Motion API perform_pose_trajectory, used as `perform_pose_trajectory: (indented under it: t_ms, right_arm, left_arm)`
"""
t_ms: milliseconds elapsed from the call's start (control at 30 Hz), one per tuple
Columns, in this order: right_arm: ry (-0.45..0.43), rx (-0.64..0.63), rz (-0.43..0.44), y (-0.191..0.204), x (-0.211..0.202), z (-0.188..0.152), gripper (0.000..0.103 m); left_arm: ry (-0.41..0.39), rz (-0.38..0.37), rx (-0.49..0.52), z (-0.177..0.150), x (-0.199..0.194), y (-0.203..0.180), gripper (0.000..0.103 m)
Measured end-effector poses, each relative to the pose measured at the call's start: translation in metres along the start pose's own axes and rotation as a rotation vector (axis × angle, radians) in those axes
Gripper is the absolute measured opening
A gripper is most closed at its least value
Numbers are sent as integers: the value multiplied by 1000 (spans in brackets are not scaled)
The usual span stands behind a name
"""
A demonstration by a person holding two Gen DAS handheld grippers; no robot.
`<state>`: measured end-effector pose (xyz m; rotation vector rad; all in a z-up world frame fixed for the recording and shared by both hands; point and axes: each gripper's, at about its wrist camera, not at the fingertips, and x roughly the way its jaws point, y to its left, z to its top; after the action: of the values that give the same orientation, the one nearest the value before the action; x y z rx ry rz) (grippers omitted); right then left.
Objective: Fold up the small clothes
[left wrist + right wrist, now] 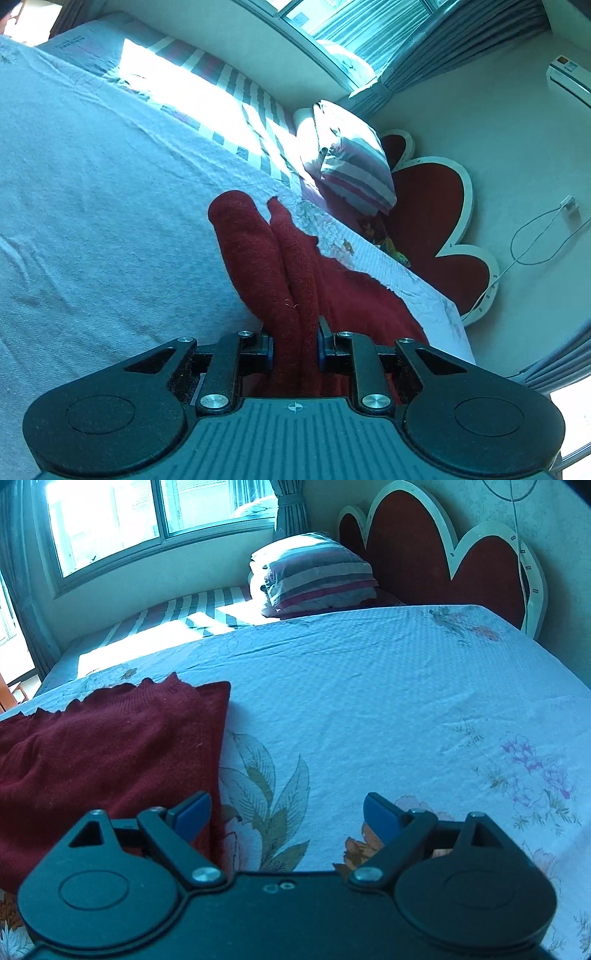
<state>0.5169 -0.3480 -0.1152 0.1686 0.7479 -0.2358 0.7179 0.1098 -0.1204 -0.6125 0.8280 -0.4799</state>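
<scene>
Surface: floral bedsheet (369,701), red headboard (417,554) behind.
Left gripper (295,347): clenched on bunched red sweater (280,266).
Right gripper (286,812): released, just beside the sweater (110,746).

Both tools are matte black. The left gripper (295,347) has two rounded lobes, each with a shallow circular recess, triangular cut-outs in its link arms, silver screw heads at the pivots, and a grey ribbed plate bearing a small crosshair mark. Its fingers (322,341) are black with blue pads. The right gripper (286,814) has the same lobes, cut-outs and silver screws, with blue-padded fingers (380,816) and a smooth black body.
</scene>
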Motion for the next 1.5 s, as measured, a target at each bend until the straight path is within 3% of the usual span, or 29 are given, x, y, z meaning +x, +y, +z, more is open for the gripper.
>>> perform_pose_trajectory:
  t_ms: [267, 533, 700, 833, 900, 967, 1033, 1067, 1100, 1133, 1267, 1367, 1500]
  right_arm:
    - [-29, 16, -16, -35, -18, 0, 90]
    - [-46, 59, 77, -85, -19, 4, 91]
    - [-36, 106, 103, -129, -16, 1, 91]
    - [-7, 139, 112, -163, -16, -8, 91]
    - [7, 160, 115, -175, -17, -12, 91]
    - [5, 189, 124, -184, -21, -13, 91]
    - [-8, 225, 163, -189, -26, -12, 91]
    - [-14, 238, 202, -188, -29, -10, 91]
    - [-19, 241, 230, -183, -30, -8, 91]
    - [-25, 242, 272, -175, -32, -6, 90]
    - [4, 273, 507, -121, -32, 0, 82]
    - [63, 316, 630, -75, -25, -7, 83]
    - [112, 344, 659, -28, -21, -14, 93]
  left_arm:
    - [-41, 21, 130, 6, 21, -121, 19]
    - [17, 48, 264, -35, 84, -232, 19]
    - [122, 129, 377, -74, 146, -288, 18]
    - [264, 107, 421, -113, 197, -305, 19]
    - [304, 45, 360, -121, 203, -307, 19]
    - [197, 4, 385, -123, 172, -314, 19]
    - [103, 37, 387, -116, 134, -310, 37]
    - [60, 57, 374, -112, 116, -304, 69]
    - [-37, 109, 373, -109, 89, -292, 90]
    - [-106, 178, 383, -108, 67, -278, 90]
    - [-162, 423, 395, -110, 7, -221, 90]
    - [-146, 502, 386, -124, -23, -186, 90]
    - [-119, 551, 392, -144, -49, -160, 90]
